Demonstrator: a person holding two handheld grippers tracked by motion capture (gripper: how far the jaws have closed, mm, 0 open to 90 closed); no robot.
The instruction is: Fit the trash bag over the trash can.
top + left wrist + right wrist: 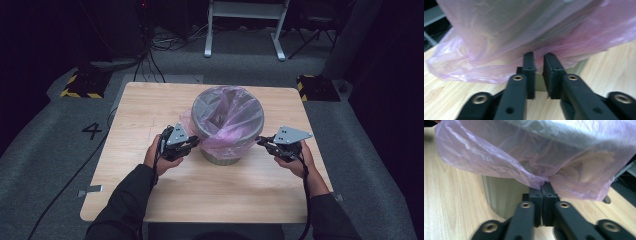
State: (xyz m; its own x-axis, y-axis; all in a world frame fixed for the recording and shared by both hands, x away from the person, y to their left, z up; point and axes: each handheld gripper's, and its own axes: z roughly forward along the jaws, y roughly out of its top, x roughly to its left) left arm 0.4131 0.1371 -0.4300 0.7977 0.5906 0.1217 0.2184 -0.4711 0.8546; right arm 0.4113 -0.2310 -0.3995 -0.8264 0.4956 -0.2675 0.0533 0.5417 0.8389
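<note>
A grey round bin (223, 156) stands mid-table, lined with a thin pink bag (234, 133) whose loose edge hangs over the rim. My left gripper (195, 143) is at the bin's left side. In the left gripper view its jaws (539, 55) stand a little apart, tips touching the bag's hanging hem (486, 67). My right gripper (260, 141) is at the bin's right side. In the right gripper view it (543, 185) is shut, pinching the hem of the bag (506, 157), with the bin's wall (504, 195) just behind.
The wooden table (225, 195) has bare room in front of the bin and to both sides. Around it lies grey carpet with a painted 4 (92, 131), cables, yellow-black striped blocks (80, 88) and a white frame (245, 25) at the back.
</note>
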